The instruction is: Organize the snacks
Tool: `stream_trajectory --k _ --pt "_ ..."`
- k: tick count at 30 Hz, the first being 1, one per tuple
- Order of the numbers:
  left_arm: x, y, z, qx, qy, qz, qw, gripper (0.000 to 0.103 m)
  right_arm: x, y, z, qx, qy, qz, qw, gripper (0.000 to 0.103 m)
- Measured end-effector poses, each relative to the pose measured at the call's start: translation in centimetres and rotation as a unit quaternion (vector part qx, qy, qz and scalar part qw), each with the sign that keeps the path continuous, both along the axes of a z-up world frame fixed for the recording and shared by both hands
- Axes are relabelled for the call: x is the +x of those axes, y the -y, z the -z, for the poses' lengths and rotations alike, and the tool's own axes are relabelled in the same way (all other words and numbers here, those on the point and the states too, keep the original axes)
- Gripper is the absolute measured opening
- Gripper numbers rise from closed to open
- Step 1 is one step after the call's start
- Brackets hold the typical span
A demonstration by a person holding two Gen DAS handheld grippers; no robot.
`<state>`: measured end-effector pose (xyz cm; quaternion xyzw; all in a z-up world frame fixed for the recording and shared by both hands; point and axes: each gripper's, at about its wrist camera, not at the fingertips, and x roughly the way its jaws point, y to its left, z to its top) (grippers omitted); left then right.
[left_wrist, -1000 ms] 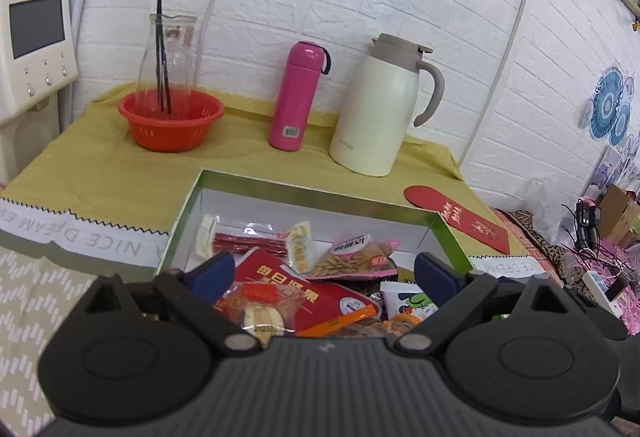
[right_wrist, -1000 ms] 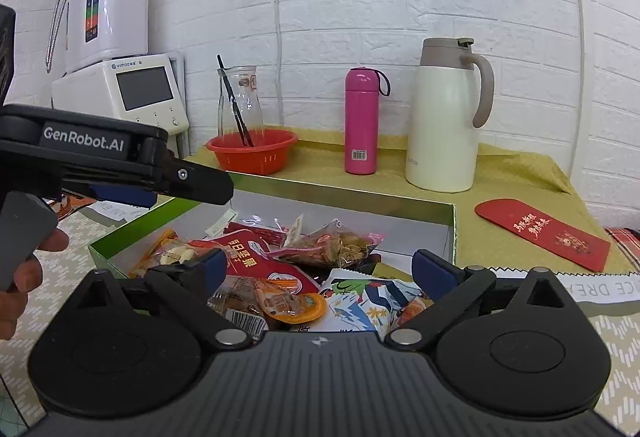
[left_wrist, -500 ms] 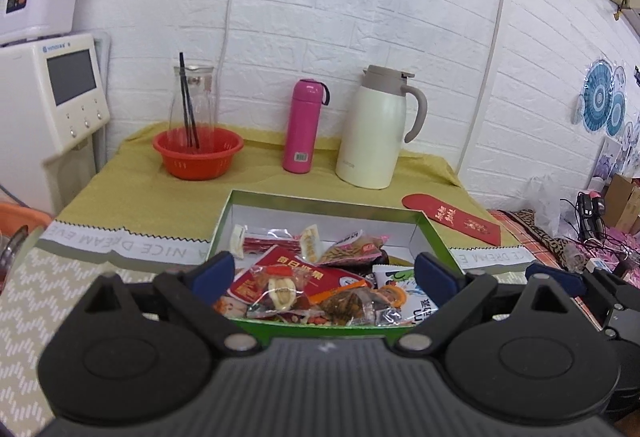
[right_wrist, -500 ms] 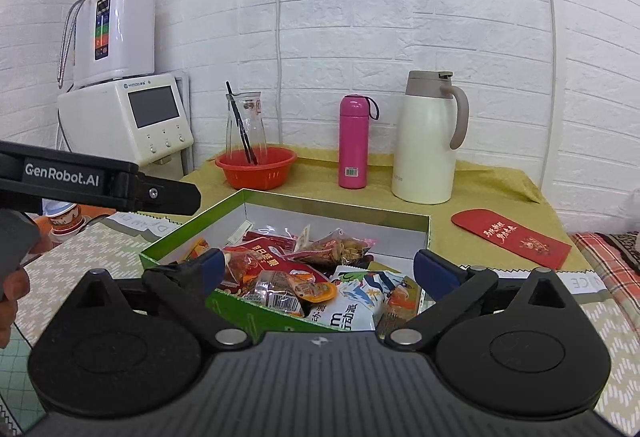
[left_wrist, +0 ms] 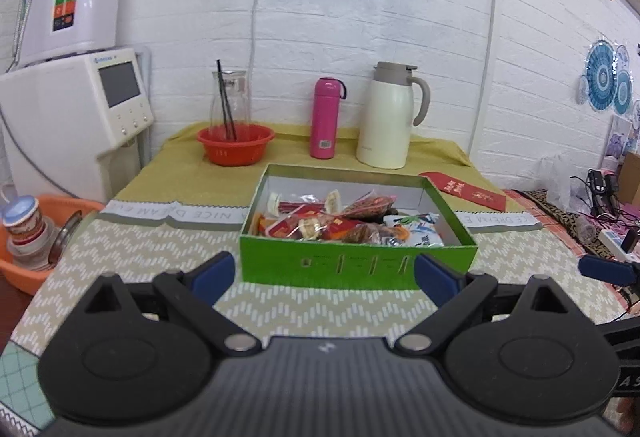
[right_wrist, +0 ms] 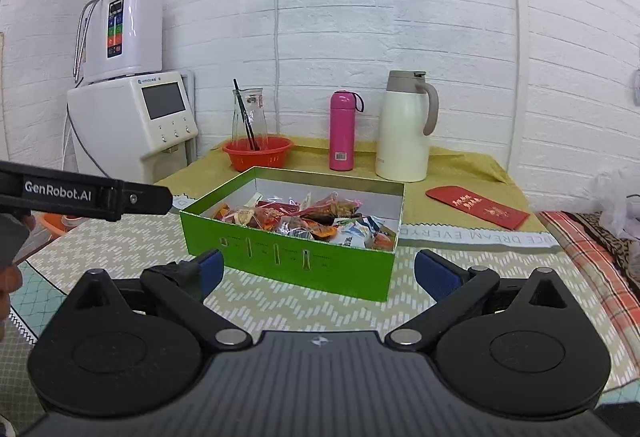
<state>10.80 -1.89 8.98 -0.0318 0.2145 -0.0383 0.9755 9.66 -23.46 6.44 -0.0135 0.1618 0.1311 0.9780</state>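
A green box [left_wrist: 356, 265] [right_wrist: 288, 261] sits on the patterned tablecloth, filled with several wrapped snacks [left_wrist: 340, 223] [right_wrist: 304, 219]. My left gripper [left_wrist: 324, 275] is open, held back from the box's near wall, with nothing between its blue pads. My right gripper [right_wrist: 318, 271] is also open and empty, in front of the box's near right corner. The left gripper's black body [right_wrist: 84, 193] reaches in from the left of the right wrist view, with a hand [right_wrist: 12, 277] below it. A blue fingertip of the right gripper [left_wrist: 608, 269] shows at the right edge of the left wrist view.
Behind the box stand a red bowl with a glass jug [left_wrist: 235, 145], a pink flask [left_wrist: 326, 117], a cream thermos jug [left_wrist: 390, 117] and a red envelope [left_wrist: 464, 189]. A white water dispenser [left_wrist: 76, 117] is at the left, with an orange basin of cups [left_wrist: 28, 241] below it.
Both grippers have pulled back and up from over the box. The box now lies whole in front of them, with bare tablecloth between. Both stay open.
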Motion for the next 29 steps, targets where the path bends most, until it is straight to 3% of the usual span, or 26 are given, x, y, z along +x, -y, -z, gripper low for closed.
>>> stream_trajectory --k 4,11,29 --pt "-2.2 0.3 1.3 0.027 -0.008 -0.034 0.999 0.095 -1.6 0.5 1.0 0.012 -0.014 0.017 1.0 0.103" --pt "-4.5 -0.1 2.5 0.023 -0.006 -0.048 0.9986 0.095 -2.8 0.7 2.1 0.02 -0.027 0.043 0.999 0.103" --pt "-3.9 0.1 4.6 0.034 -0.034 -0.048 0.9977 0.095 -3.2 -0.3 2.9 0.001 -0.036 0.043 0.998 0.103"
